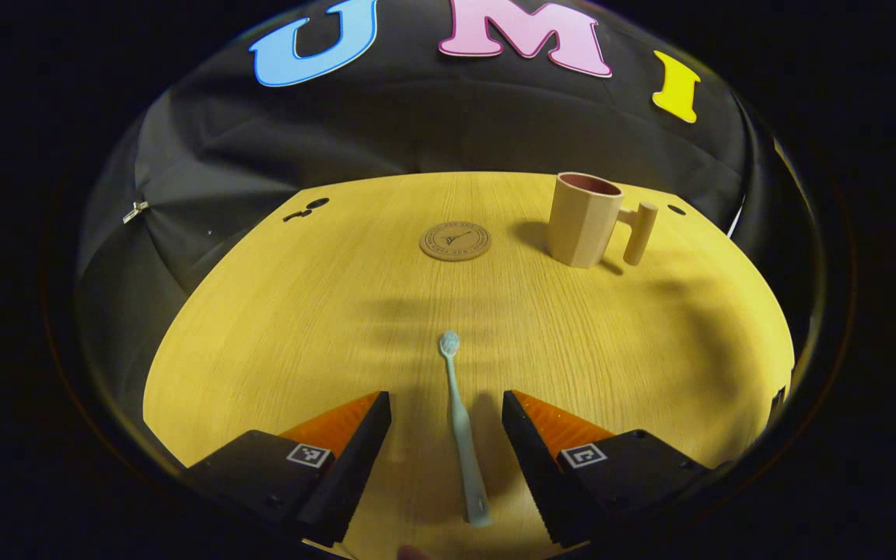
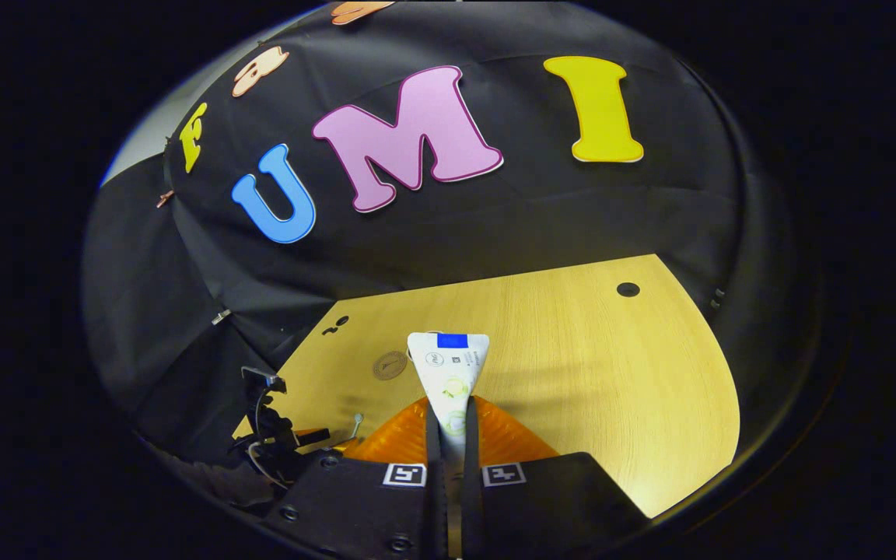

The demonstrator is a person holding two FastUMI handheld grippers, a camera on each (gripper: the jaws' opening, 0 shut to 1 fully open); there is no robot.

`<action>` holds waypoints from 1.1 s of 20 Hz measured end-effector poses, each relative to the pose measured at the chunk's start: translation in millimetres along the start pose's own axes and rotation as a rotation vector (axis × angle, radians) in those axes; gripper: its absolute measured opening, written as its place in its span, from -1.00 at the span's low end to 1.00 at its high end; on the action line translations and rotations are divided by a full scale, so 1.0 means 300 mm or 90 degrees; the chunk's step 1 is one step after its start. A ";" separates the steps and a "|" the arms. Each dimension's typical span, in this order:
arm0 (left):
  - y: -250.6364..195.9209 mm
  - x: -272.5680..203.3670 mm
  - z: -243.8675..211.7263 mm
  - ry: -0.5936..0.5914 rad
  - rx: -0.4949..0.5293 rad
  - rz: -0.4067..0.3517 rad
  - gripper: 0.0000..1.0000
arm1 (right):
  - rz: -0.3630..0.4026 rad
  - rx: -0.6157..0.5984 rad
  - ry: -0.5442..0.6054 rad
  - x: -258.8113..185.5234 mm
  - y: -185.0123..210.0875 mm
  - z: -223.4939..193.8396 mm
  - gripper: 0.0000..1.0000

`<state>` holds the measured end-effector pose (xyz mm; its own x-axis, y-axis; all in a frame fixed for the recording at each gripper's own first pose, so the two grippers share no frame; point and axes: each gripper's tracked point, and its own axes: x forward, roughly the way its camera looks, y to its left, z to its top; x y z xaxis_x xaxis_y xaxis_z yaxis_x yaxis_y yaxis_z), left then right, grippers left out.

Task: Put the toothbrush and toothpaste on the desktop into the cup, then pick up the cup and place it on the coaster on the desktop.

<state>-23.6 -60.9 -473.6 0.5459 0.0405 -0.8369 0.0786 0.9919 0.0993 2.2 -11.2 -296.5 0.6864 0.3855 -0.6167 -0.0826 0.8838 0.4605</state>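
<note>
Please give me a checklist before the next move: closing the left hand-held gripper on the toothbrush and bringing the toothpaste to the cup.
1. Toothbrush lies between the open fingers of the left hand-held gripper: ok.
2. Toothpaste pinched in the right hand-held gripper: ok.
3. Cup upright, mouth open: ok.
4. Coaster bare, apart from the cup: ok.
5. Cup interior empty: cannot tell.
</note>
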 end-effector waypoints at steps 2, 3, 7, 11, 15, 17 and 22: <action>-0.009 0.001 -0.020 0.013 0.002 -0.002 0.80 | 0.007 0.003 -0.001 -0.002 -0.003 0.004 -0.77; -0.015 0.003 -0.028 0.018 0.002 -0.002 0.70 | 0.010 0.002 0.000 -0.003 -0.006 0.004 -0.77; -0.044 0.006 -0.048 0.031 -0.004 -0.011 0.32 | 0.019 0.002 0.004 -0.014 -0.012 -0.001 -0.77; -0.074 0.002 -0.053 0.050 -0.010 -0.019 -0.17 | 0.023 0.011 0.004 -0.021 -0.026 -0.002 -0.77; -0.086 0.002 -0.054 0.069 -0.003 -0.026 -0.70 | 0.020 0.012 0.002 -0.031 -0.043 0.003 -0.77; -0.082 0.006 -0.044 0.081 -0.019 -0.043 -0.77 | 0.022 0.015 -0.010 -0.038 -0.039 0.014 -0.77; -0.090 -0.070 0.029 0.032 -0.029 -0.084 -0.87 | 0.046 0.031 -0.067 -0.054 0.002 0.111 -0.77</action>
<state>-29.9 -89.7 -454.0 0.4907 -0.0855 -0.8671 0.1083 0.9934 -0.0366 15.2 -25.8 -265.0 0.7523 0.4149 -0.5119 -0.1006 0.8401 0.5330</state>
